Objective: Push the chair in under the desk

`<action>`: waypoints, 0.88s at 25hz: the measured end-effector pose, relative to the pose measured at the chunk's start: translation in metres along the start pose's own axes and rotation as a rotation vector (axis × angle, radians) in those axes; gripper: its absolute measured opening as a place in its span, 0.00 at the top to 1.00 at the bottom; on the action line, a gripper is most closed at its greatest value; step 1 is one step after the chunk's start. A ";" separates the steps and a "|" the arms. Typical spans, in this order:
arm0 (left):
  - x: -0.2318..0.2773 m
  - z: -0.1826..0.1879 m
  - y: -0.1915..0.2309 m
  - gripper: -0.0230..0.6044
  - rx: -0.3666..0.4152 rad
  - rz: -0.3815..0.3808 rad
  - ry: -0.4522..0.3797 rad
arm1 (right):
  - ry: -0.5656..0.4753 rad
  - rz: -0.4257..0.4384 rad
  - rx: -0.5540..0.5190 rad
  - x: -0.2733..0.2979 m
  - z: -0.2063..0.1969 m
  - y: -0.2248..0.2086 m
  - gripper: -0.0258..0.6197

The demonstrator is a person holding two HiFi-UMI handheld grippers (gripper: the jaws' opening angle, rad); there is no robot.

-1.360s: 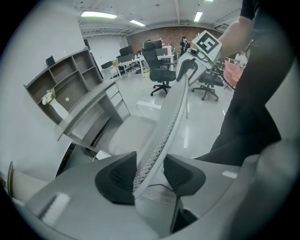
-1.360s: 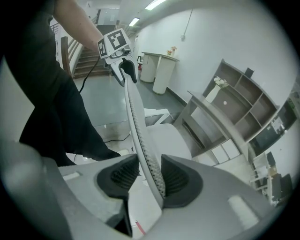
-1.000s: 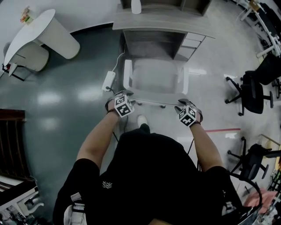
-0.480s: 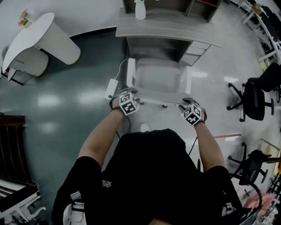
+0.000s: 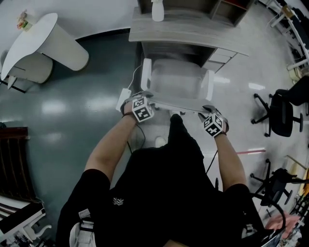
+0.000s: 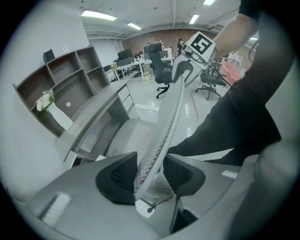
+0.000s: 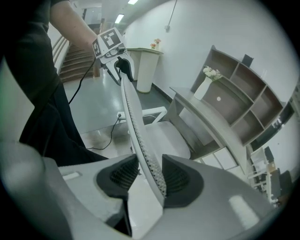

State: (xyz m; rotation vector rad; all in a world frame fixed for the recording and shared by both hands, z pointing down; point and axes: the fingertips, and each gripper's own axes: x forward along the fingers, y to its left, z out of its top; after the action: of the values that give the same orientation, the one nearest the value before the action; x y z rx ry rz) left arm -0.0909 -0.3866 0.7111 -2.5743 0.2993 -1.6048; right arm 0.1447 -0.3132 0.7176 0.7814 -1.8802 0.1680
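Note:
A white office chair [image 5: 177, 82] with a mesh backrest [image 6: 165, 126] faces the grey desk [image 5: 183, 31], its seat partly under the desktop. My left gripper [image 5: 145, 96] holds the left end of the backrest's top edge, and the mesh runs between its dark pads [image 6: 117, 178]. At the right end my right gripper [image 5: 207, 111] is shut on the same edge; the backrest [image 7: 140, 140] passes between that gripper's pads [image 7: 180, 180]. Each gripper view shows the other gripper at the backrest's far end. The person's dark-trousered leg [image 5: 176, 130] stands just behind the chair.
A spray bottle [image 5: 157, 10] stands on the desk, with a drawer unit [image 5: 219, 60] beneath at the right. A white power strip [image 5: 122, 99] and its cable lie on the floor left of the chair. A white curved table [image 5: 34, 36] is far left, black office chairs [image 5: 280, 113] to the right.
The chair has rolled forward toward the desk with both grippers on its backrest. The person's leg has stepped forward behind it.

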 end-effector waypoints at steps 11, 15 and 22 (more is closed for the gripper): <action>0.022 0.002 0.088 0.67 -0.027 0.021 0.008 | -0.025 0.012 -0.017 0.036 0.038 -0.062 0.72; 0.027 0.005 0.115 0.67 -0.052 0.020 0.013 | -0.023 0.033 -0.036 0.047 0.049 -0.086 0.73; 0.034 0.018 0.142 0.67 -0.112 0.000 0.026 | -0.039 0.057 -0.095 0.062 0.058 -0.128 0.73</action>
State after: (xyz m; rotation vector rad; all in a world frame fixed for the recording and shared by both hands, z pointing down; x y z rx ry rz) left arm -0.0765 -0.5331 0.7073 -2.6364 0.4028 -1.6684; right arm 0.1593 -0.4665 0.7160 0.6715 -1.9337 0.0994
